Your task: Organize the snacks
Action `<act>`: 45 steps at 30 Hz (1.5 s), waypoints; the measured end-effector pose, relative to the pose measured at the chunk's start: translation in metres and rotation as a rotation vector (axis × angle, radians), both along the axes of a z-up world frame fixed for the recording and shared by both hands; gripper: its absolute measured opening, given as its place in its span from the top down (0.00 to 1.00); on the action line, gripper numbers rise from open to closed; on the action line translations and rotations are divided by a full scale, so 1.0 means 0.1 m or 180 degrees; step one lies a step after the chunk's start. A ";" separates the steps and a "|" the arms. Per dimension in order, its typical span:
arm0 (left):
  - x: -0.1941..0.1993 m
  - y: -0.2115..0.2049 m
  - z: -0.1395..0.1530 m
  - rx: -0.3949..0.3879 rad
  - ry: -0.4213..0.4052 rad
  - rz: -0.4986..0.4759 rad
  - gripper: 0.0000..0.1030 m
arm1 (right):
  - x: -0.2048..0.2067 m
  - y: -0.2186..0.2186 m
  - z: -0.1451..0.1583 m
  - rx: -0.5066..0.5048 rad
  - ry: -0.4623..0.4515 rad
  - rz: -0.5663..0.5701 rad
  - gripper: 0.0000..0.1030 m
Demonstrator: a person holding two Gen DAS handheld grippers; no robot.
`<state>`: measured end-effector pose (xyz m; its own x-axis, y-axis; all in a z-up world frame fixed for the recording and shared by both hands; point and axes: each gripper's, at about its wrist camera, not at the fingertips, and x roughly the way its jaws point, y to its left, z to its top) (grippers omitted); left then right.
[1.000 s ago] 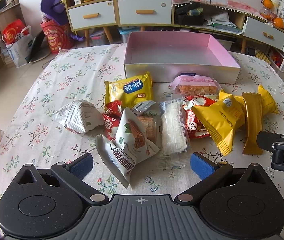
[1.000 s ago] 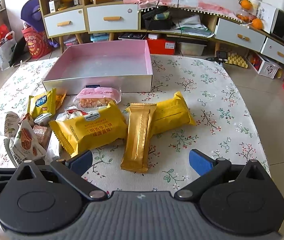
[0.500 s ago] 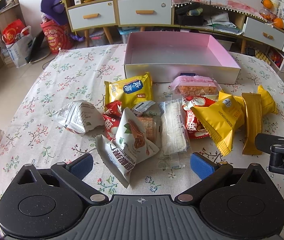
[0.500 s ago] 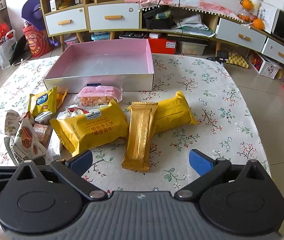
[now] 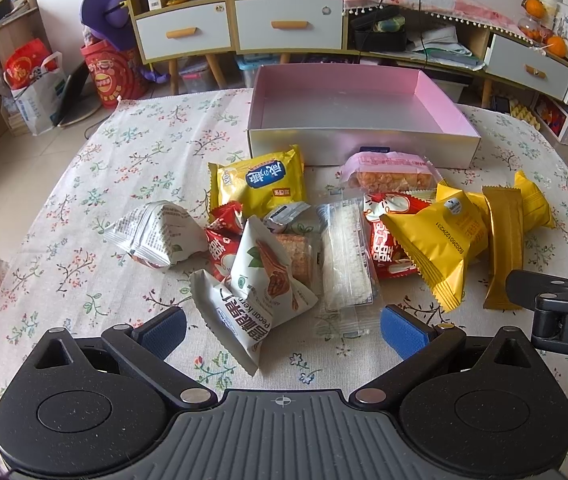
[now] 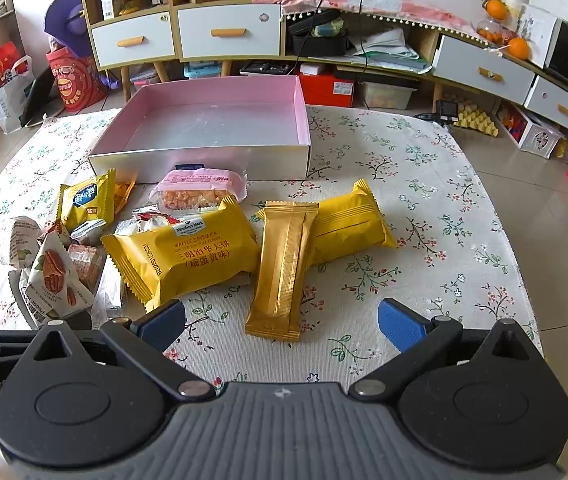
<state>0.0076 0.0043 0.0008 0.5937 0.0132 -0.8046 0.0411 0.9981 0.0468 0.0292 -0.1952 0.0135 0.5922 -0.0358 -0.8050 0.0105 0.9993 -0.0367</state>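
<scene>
Snacks: wrapped packets [image 5: 348,256] heaped on floral tablecloth [image 5: 83,208], before pink box [image 5: 348,96].
Left gripper [image 5: 281,328]: low, level, fingers spread.
Right gripper [image 6: 279,320]: alongside, fingers spread, empty.

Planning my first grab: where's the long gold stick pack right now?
In the right wrist view the gold stick pack lies just ahead of the open right tool, overlapping the yellow packet beside the waffle pack.

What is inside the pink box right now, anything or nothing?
Nothing. The pink box shows only its bare silver floor in both views, and every snack packet lies outside it on the floral tablecloth.
</scene>
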 end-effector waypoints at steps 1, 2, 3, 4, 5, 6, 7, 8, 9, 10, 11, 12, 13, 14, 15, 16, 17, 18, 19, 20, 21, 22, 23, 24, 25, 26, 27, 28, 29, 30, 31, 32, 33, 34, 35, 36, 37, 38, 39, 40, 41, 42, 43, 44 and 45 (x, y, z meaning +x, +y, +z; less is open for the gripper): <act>0.00 0.00 0.00 0.0000 0.0000 0.0001 0.00 | 0.01 -0.01 0.00 -0.0001 0.0003 0.0001 0.00; 0.00 0.00 0.00 -0.0002 0.0001 0.0001 0.00 | 0.00 0.00 0.00 -0.0003 0.0006 0.0001 0.00; 0.00 0.00 0.00 -0.0002 0.0000 -0.0001 0.00 | 0.00 0.00 0.00 -0.0004 0.0008 0.0004 0.00; 0.00 0.00 0.00 0.0000 -0.0001 -0.0003 0.00 | 0.00 0.00 0.00 -0.0005 0.0010 0.0005 0.00; 0.00 0.00 0.00 0.0001 -0.0002 -0.0003 0.00 | 0.00 -0.01 0.00 -0.0007 0.0012 0.0005 0.00; 0.00 0.00 0.00 0.0002 -0.0003 -0.0003 0.00 | 0.01 0.00 0.00 -0.0007 0.0012 0.0003 0.00; 0.00 0.00 0.00 -0.0001 -0.0001 -0.0003 0.00 | 0.01 0.00 0.00 -0.0006 0.0014 0.0000 0.00; 0.00 0.00 0.00 -0.0001 0.0000 -0.0002 0.00 | 0.01 0.00 0.00 -0.0004 0.0017 -0.0002 0.00; 0.00 0.00 0.00 0.0000 0.0001 -0.0001 0.00 | 0.01 0.00 0.00 0.0000 0.0021 -0.0005 0.00; 0.00 0.00 0.00 0.0000 0.0001 -0.0001 0.00 | 0.01 0.00 0.00 0.0003 0.0023 -0.0008 0.00; 0.00 0.00 0.00 0.0000 -0.0001 -0.0001 0.00 | 0.01 0.00 0.00 0.0002 0.0025 -0.0011 0.00; 0.00 0.00 0.00 0.0000 -0.0001 -0.0002 0.00 | 0.01 0.00 0.00 0.0001 0.0027 -0.0012 0.00; 0.00 0.00 0.00 0.0000 -0.0001 -0.0003 0.00 | 0.01 -0.01 0.00 0.0000 0.0029 -0.0012 0.00; 0.00 0.00 0.00 0.0000 -0.0001 -0.0004 0.00 | 0.01 -0.01 0.00 0.0000 0.0028 -0.0010 0.00; 0.00 0.00 0.00 0.0000 0.0000 -0.0002 0.00 | 0.01 -0.01 0.00 0.0000 0.0029 -0.0010 0.00; 0.00 0.00 0.00 0.0000 0.0001 -0.0001 0.00 | 0.01 -0.01 0.00 0.0000 0.0029 -0.0010 0.00; 0.00 0.00 0.00 -0.0001 0.0001 0.0000 0.00 | 0.01 -0.01 0.00 -0.0001 0.0031 -0.0009 0.00; 0.00 0.00 0.00 -0.0002 -0.0001 0.0000 0.00 | 0.01 0.00 0.00 -0.0001 0.0030 -0.0011 0.00; 0.00 0.00 0.00 -0.0001 -0.0002 -0.0002 0.00 | 0.01 0.00 0.00 0.0000 0.0030 -0.0010 0.00; 0.00 0.00 0.00 -0.0001 -0.0002 -0.0003 0.00 | 0.01 0.00 0.00 0.0000 0.0031 -0.0009 0.00; 0.00 0.00 0.00 -0.0003 -0.0001 -0.0004 0.00 | 0.01 0.00 0.00 0.0000 0.0030 -0.0010 0.00; 0.00 0.00 0.00 -0.0003 0.0000 -0.0004 0.00 | 0.01 0.00 0.00 -0.0001 0.0030 -0.0011 0.00; 0.00 0.00 0.00 -0.0006 0.0002 -0.0006 0.00 | 0.01 0.00 0.00 -0.0001 0.0031 -0.0010 0.00; 0.00 0.00 0.00 -0.0007 0.0005 -0.0009 0.00 | 0.01 0.00 0.00 0.0000 0.0032 -0.0009 0.00; 0.00 0.00 0.00 -0.0007 0.0008 -0.0013 0.00 | 0.01 -0.01 0.00 0.0000 0.0034 -0.0009 0.00; 0.01 0.00 0.00 -0.0009 0.0015 -0.0021 0.00 | 0.02 -0.01 -0.01 0.0002 0.0039 -0.0008 0.00; 0.02 0.01 0.01 -0.0021 0.0021 -0.0031 0.00 | 0.02 -0.01 -0.01 0.0005 0.0045 -0.0004 0.00; 0.03 0.03 0.01 -0.0036 0.0019 -0.0038 0.00 | 0.02 -0.02 -0.01 0.0008 0.0048 -0.0004 0.00; 0.04 0.05 0.03 -0.0051 0.0009 -0.0047 0.00 | 0.02 -0.03 -0.01 0.0009 0.0047 -0.0009 0.00; 0.05 0.07 0.04 -0.0060 -0.0008 -0.0060 0.00 | 0.03 -0.03 -0.01 0.0007 0.0046 -0.0013 0.00; 0.06 0.08 0.06 -0.0067 -0.0023 -0.0089 0.00 | 0.03 -0.04 -0.01 0.0003 0.0045 -0.0010 0.00; 0.08 0.11 0.08 -0.0068 -0.0029 -0.0133 0.00 | 0.04 -0.05 -0.01 -0.0001 0.0044 -0.0007 0.00; 0.09 0.13 0.09 -0.0068 -0.0032 -0.0166 0.00 | 0.05 -0.07 0.00 0.0003 0.0042 -0.0005 0.00; 0.11 0.15 0.09 -0.0077 -0.0031 -0.0188 0.00 | 0.06 -0.09 0.00 0.0010 0.0044 -0.0004 0.00; 0.13 0.18 0.10 -0.0100 -0.0030 -0.0220 0.00 | 0.07 -0.11 0.01 0.0017 0.0052 -0.0005 0.00; 0.16 0.21 0.10 -0.0123 -0.0025 -0.0244 0.00 | 0.08 -0.13 0.01 0.0026 0.0061 -0.0006 0.00; 0.18 0.24 0.10 -0.0152 -0.0021 -0.0268 0.00 | 0.10 -0.15 0.01 0.0041 0.0074 -0.0001 0.00; 0.21 0.27 0.10 -0.0186 -0.0016 -0.0297 0.00 | 0.12 -0.17 0.01 0.0065 0.0085 0.0004 0.00; 0.23 0.30 0.10 -0.0218 -0.0002 -0.0330 0.00 | 0.14 -0.21 0.01 0.0102 0.0099 0.0006 0.00; 0.26 0.32 0.10 -0.0247 0.0016 -0.0365 0.00 | 0.15 -0.23 0.01 0.0134 0.0111 0.0001 0.00; 0.29 0.35 0.10 -0.0281 0.0037 -0.0419 0.00 | 0.17 -0.25 0.00 0.0174 0.0125 0.0000 0.00; 0.31 0.38 0.09 -0.0306 0.0056 -0.0468 0.00 | 0.19 -0.28 0.00 0.0215 0.0142 0.0000 0.00; 0.32 0.41 0.09 -0.0333 0.0061 -0.0502 0.00 | 0.21 -0.31 -0.01 0.0259 0.0153 0.0002 0.00; 0.34 0.44 0.09 -0.0361 0.0058 -0.0522 0.00 | 0.23 -0.33 -0.02 0.0295 0.0158 -0.0003 0.00; 0.35 0.47 0.08 -0.0393 0.0058 -0.0544 0.00 | 0.24 -0.35 -0.03 0.0311 0.0158 -0.0010 0.00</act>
